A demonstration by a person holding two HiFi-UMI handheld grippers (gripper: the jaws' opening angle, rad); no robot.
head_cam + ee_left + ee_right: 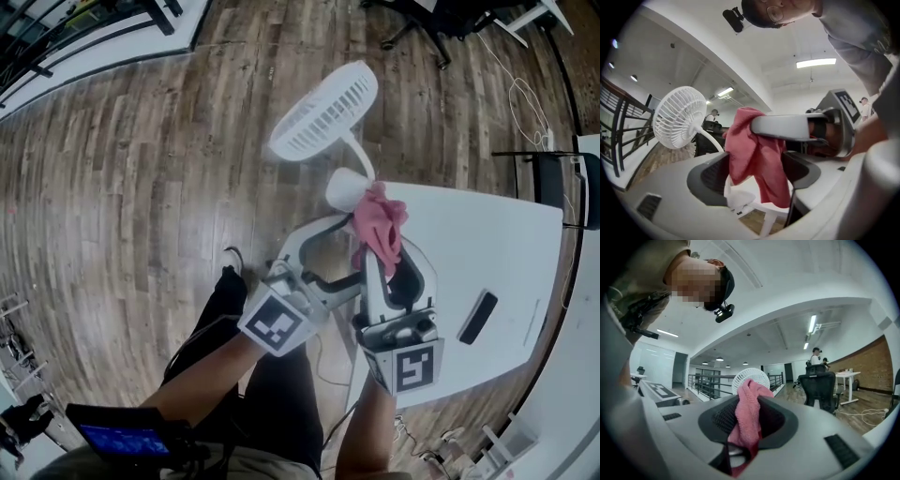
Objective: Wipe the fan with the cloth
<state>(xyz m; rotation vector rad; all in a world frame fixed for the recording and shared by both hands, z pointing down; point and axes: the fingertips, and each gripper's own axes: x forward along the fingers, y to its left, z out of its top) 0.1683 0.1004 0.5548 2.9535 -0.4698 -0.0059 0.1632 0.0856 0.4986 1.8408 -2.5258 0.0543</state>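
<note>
1. At the surface's (pixel 487 234) far corner stands the fan (pixel 323 111). The right claw (pixel 750 420) is clamped on the cloth (pixel 380 220) close by. The left claw (pixel 757 171) stands wide apart around the hanging cloth, not gripping it.
2. Risk: a hard push may tip the light fan off the edge.

An open-plan office, we'd say.

Beyond the right gripper's (pixel 749 423) jaws and to their right we see a black swivel chair (pixel 819 387), a white desk (pixel 847 375) and a brick wall (pixel 869 364). To their left runs a railing (pixel 705 385), above them hang ceiling strip lights (pixel 813 324), and below them spreads a wood-plank floor (pixel 122 187).
</note>
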